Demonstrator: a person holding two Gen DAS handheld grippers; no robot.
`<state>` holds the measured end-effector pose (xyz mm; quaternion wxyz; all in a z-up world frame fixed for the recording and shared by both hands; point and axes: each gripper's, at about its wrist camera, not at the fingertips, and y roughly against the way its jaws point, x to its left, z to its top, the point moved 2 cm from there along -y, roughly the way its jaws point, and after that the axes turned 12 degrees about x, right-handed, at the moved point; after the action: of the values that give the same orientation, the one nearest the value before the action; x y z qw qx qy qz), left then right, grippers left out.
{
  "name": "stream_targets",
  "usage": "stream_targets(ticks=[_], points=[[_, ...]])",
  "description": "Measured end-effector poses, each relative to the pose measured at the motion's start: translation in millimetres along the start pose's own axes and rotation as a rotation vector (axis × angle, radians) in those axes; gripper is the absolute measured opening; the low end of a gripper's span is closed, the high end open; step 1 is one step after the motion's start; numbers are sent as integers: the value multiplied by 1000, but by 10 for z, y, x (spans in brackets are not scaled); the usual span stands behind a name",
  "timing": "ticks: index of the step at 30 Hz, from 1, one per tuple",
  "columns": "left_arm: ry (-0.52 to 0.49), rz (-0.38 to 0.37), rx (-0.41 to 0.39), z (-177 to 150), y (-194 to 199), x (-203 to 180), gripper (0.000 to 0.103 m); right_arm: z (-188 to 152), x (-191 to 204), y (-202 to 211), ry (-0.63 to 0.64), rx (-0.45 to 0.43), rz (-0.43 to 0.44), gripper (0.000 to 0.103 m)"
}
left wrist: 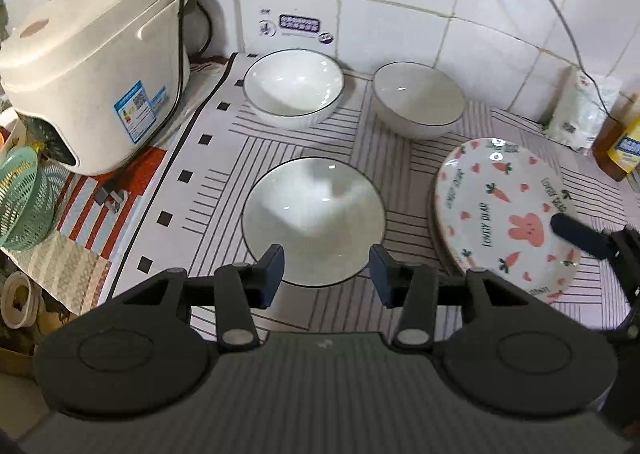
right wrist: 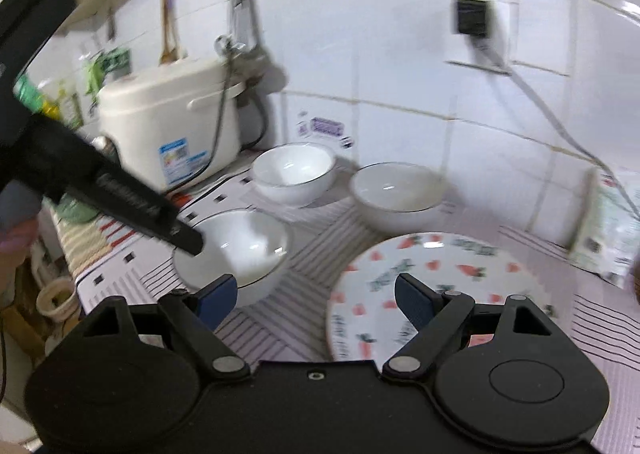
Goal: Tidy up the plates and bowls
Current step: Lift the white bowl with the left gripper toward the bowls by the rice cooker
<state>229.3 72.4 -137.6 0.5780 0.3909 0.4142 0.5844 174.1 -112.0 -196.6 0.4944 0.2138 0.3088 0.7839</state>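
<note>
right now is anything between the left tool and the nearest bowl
Nothing visible. The left tool is open right at the near rim of the nearest bowl, with only bare mat around it.

A striped mat point(left wrist: 224, 182) is spread over the counter, and three white bowls are set on it: one at the centre point(left wrist: 314, 220), one at 12 o'clock point(left wrist: 294, 86) and one at 1 o'clock point(left wrist: 418, 98). A patterned plate point(left wrist: 504, 214) is placed at 3 o'clock. A rice cooker point(left wrist: 92, 70) is stood at 10 o'clock, partly on a red-striped cloth point(left wrist: 104, 190), and a green basket point(left wrist: 22, 198) is seen at 9 o'clock.
</note>
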Motion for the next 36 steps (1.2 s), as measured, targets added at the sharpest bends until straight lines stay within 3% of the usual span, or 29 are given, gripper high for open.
stream_targets(ticks=[6,10,13,21,26,32,36], points=[[-27,-10,-13,-1,140,-171,49,42,-330,236,-104,-42,-26,89],[-41,-19,-26,45,204,-282,50,76,-527,352,-177,-68,21,89],[-52,-35,-39,98,227,-358,50,119,-635,383,-213,-80,-22,89],[-32,-54,-62,329,86,-500,50,265,-723,321,-151,-99,-97,89],[24,-61,-45,518,-180,-481,53,343,-711,118,-108,-107,-115,89],[107,-89,-48,807,-569,-411,53,490,-910,-293,-197,-83,-121,85],[165,-82,-62,1022,-793,-360,51,620,-1048,-575,-277,-59,-64,81]])
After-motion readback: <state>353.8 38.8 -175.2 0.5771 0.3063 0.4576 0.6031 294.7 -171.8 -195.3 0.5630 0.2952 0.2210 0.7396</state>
